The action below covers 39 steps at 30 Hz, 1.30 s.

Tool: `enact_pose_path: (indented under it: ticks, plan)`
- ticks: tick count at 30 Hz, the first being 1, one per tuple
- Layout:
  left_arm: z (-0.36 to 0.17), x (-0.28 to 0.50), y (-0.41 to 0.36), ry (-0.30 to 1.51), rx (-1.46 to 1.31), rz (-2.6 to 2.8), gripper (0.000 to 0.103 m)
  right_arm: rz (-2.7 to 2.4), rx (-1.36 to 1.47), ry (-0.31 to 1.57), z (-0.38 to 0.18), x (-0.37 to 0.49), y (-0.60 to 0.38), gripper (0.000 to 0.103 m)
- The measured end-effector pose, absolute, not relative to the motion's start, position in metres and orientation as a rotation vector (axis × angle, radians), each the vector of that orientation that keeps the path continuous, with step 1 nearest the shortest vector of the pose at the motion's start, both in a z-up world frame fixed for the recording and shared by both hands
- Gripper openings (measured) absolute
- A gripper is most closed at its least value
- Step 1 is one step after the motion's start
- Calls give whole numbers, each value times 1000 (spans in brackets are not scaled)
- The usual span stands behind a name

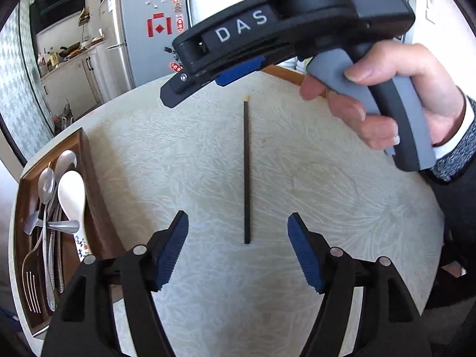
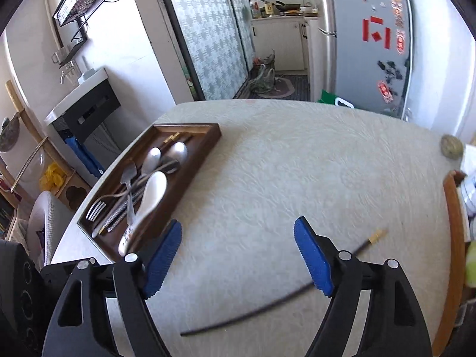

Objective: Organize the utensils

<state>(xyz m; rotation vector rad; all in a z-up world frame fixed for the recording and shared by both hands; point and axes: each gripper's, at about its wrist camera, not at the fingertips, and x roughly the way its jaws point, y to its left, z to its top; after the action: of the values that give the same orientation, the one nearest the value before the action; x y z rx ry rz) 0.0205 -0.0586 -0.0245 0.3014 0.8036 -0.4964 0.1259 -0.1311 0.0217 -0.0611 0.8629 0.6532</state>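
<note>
While both grippers hang over the tabletop (image 1: 208, 154), the scene reads as follows.
Chopstick: one black chopstick (image 1: 247, 172) with a pale tip lies flat on the tabletop, outside the tray.
Tray: one brown wooden tray (image 2: 208, 136) sits at the tabletop's left edge, well apart from the chopstick.
Tray contents: one white ceramic spoon (image 1: 73, 196), two metal spoons (image 2: 166, 154), one fork (image 2: 96, 209); other long handles overlap and cannot be counted.
Left gripper (image 1: 238, 232): fingers apart, empty; the chopstick's near end lies on the tabletop between them.
Right gripper (image 2: 238, 238): fingers apart, holding nothing; a hand (image 1: 395, 95) grips its handle.
</note>
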Motion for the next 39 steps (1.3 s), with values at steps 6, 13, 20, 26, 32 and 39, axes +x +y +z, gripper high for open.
enact_pose_path:
  ticks: [6, 13, 20, 26, 32, 39]
  plan:
    - [-36, 33, -83, 836, 360, -443, 69, 633, 50, 874, -4, 129, -179, 80]
    - [-42, 48, -77, 880, 321, -440, 67, 646, 107, 868, -9, 129, -201, 80]
    - [-46, 57, -64, 895, 246, -483, 53, 668, 142, 871, -13, 130, -209, 80]
    - [-45, 49, -71, 896, 260, -527, 14, 650, 161, 891, -21, 132, -214, 80]
    - [-46, 46, -77, 891, 256, -539, 5, 630, 223, 942, -31, 139, -225, 80]
    - [-33, 55, -68, 832, 188, -481, 5, 649, 335, 978, -37, 143, -235, 80]
